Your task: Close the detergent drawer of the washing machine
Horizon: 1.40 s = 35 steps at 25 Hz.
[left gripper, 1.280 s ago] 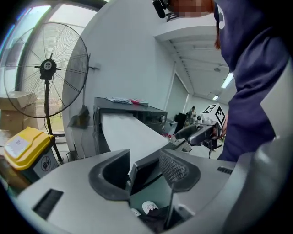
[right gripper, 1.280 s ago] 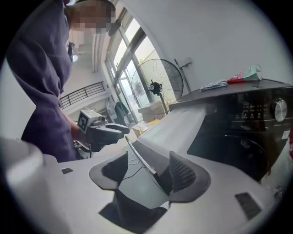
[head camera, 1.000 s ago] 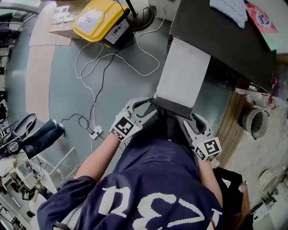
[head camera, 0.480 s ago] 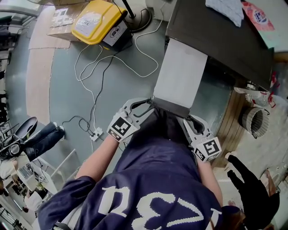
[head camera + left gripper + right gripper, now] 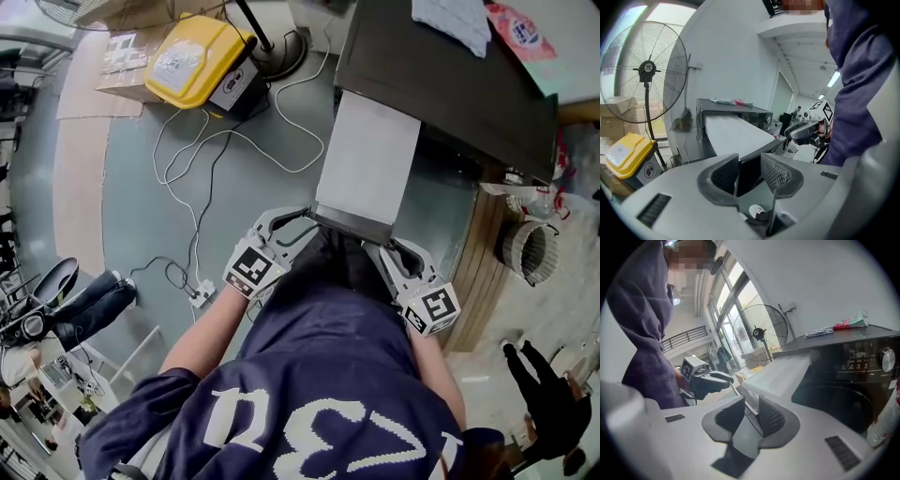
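Observation:
A long pale drawer (image 5: pixel 367 159) stands pulled far out of the black washing machine (image 5: pixel 441 66). Its dark front panel (image 5: pixel 352 223) faces me. My left gripper (image 5: pixel 307 219) has just been closing and now holds the panel's left end, with the dark edge (image 5: pixel 746 169) between its pads. My right gripper (image 5: pixel 382 247) has also just been closing and holds the right end, where the grey edge (image 5: pixel 749 420) fills its jaws. Each gripper view shows the drawer (image 5: pixel 736 133) (image 5: pixel 783 373) running back to the machine.
A yellow bin (image 5: pixel 199 58), white cables (image 5: pixel 197 178) and a power strip (image 5: pixel 200 297) lie on the floor to the left. A standing fan (image 5: pixel 644 70) is behind them. A ribbed duct hose (image 5: pixel 525 248) sits right of the machine, and a person in black (image 5: pixel 553 403) stands at lower right.
Both grippers' jaws have narrowed onto the ends of the drawer front. The hands have barely shifted. The person in black at lower right has moved.

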Each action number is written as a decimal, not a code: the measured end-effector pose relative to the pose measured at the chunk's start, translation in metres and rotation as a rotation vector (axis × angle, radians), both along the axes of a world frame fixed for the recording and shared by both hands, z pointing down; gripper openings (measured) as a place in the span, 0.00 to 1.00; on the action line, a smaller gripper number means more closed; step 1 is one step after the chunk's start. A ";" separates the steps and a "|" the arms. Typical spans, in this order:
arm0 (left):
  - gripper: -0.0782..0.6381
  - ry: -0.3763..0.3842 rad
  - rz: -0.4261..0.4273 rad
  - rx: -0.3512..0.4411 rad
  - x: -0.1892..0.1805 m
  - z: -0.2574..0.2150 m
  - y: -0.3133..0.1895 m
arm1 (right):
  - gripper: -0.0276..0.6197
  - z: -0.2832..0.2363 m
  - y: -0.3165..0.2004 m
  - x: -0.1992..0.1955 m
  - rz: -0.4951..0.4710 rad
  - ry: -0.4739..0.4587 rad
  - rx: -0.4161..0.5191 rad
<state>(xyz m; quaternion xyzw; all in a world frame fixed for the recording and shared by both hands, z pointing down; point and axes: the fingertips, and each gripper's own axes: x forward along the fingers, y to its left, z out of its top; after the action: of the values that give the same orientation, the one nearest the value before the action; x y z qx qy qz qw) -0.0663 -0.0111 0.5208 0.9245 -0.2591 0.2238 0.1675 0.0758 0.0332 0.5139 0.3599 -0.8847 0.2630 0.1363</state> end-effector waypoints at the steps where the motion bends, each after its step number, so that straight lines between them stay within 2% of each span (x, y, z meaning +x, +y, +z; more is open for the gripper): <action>1: 0.33 -0.002 0.000 0.004 0.001 -0.001 -0.002 | 0.21 -0.001 -0.002 0.000 0.002 0.002 0.004; 35: 0.34 -0.027 -0.029 0.062 0.024 -0.005 -0.090 | 0.21 -0.004 -0.091 0.024 0.062 0.035 0.031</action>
<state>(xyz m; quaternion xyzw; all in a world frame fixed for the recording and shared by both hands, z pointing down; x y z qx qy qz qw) -0.0427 -0.1007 0.5158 0.9223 -0.2816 0.2256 0.1384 0.0997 -0.0579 0.5102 0.3938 -0.8745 0.2471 0.1382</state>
